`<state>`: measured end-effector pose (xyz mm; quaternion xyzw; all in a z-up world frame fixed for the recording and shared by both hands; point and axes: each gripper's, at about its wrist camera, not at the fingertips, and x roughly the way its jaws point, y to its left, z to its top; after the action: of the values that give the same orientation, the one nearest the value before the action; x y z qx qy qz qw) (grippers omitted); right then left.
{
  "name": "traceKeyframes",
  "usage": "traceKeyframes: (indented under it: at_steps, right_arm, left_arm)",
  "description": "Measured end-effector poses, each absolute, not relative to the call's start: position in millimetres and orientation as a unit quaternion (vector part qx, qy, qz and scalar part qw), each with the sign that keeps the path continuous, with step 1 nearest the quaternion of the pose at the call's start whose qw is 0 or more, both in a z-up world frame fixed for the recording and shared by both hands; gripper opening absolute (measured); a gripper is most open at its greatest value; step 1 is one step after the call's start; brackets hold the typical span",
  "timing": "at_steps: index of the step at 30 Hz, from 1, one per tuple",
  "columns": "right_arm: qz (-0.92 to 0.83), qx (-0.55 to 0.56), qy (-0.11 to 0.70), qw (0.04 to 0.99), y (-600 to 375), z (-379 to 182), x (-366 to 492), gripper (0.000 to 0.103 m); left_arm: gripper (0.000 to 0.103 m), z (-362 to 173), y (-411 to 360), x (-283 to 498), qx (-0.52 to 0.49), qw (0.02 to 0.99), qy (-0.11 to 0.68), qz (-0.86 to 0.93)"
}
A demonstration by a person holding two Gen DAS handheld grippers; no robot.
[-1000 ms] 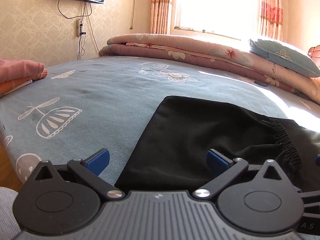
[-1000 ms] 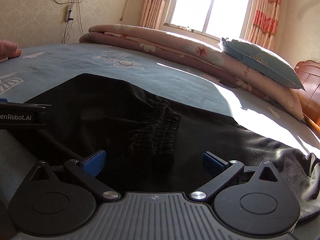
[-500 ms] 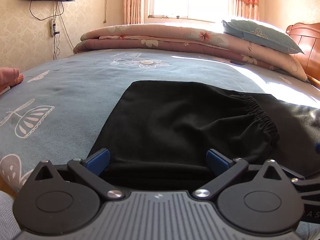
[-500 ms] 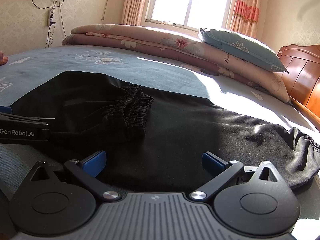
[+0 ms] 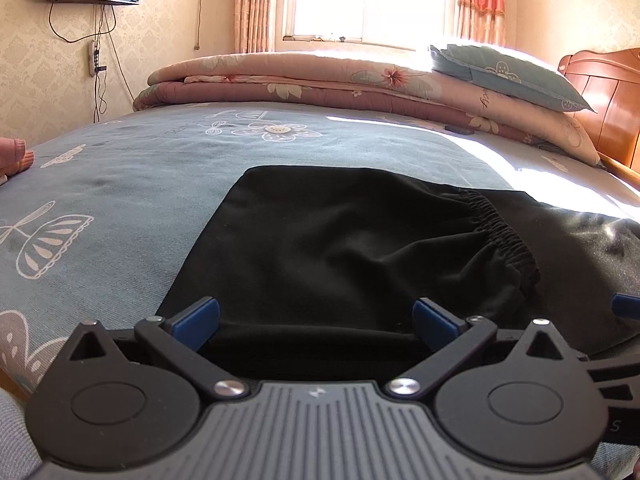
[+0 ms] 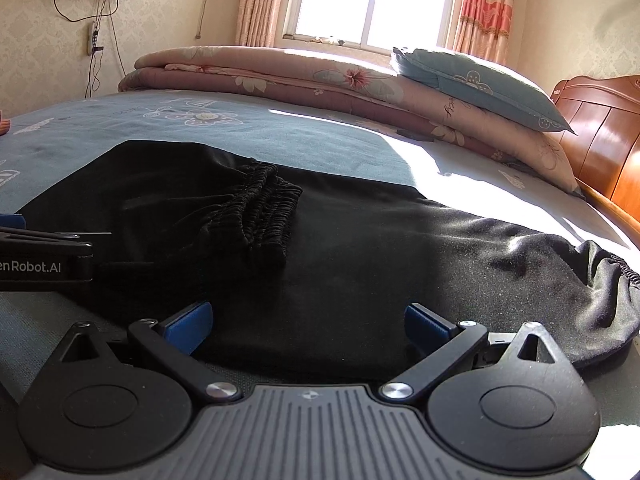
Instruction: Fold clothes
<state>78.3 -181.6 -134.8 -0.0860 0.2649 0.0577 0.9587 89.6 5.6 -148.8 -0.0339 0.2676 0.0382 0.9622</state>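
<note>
The black garment [image 5: 360, 240] was laid flat on the bed [image 5: 140, 184], its gathered waistband [image 6: 260, 204] folded over the middle. The jaws of the left gripper [image 5: 316, 316] and of the right gripper [image 6: 308, 320] were spread wide, with nothing held, at the near hem at 6 o'clock. If only one layer were pinched, the fold could be dragged open and bunched.

Both wrist views swing toward 3 o'clock across the bed: the wooden headboard [image 5: 604, 92] enters the left view, and the black trousers [image 6: 360, 248] show their far elastic cuff [image 6: 624, 268] at 3 o'clock.
</note>
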Motion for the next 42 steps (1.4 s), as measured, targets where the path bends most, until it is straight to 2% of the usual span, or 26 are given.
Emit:
traceKeyframes:
  at_steps: [6, 12, 20, 23, 30, 34, 42]
  right_arm:
    - [0.064, -0.044, 0.274, 0.959, -191.5, -139.3, 81.3, 0.103]
    - [0.065, -0.038, 0.265, 0.961, -193.1, -143.1, 78.9, 0.103]
    - [0.065, -0.039, 0.267, 0.961, -192.6, -141.9, 80.0, 0.103]
    - [0.061, -0.039, 0.266, 0.961, -191.7, -142.4, 80.1, 0.103]
    - [0.059, -0.037, 0.269, 0.961, -191.9, -142.0, 81.7, 0.103]
    - [0.057, -0.033, 0.278, 0.958, -191.8, -140.4, 84.3, 0.103]
    - [0.064, -0.032, 0.288, 0.955, -194.7, -136.5, 83.6, 0.103]
  left_arm:
    - [0.102, -119.4, 9.7, 96.1, -0.045, 0.968, 0.246, 0.015]
    - [0.102, -86.5, 15.7, 161.8, -0.017, 0.964, 0.264, -0.008]
    - [0.102, -113.6, 17.1, 238.4, 0.021, 0.943, 0.331, 0.003]
    - [0.102, -133.3, 22.4, 245.3, -0.010, 0.930, 0.367, -0.015]
    - [0.102, -117.4, 31.3, 238.2, -0.034, 0.944, 0.328, -0.025]
    - [0.102, -127.5, 30.0, 244.2, -0.028, 0.934, 0.356, -0.023]
    - [0.102, -116.7, 12.3, 223.2, -0.008, 0.940, 0.337, -0.051]
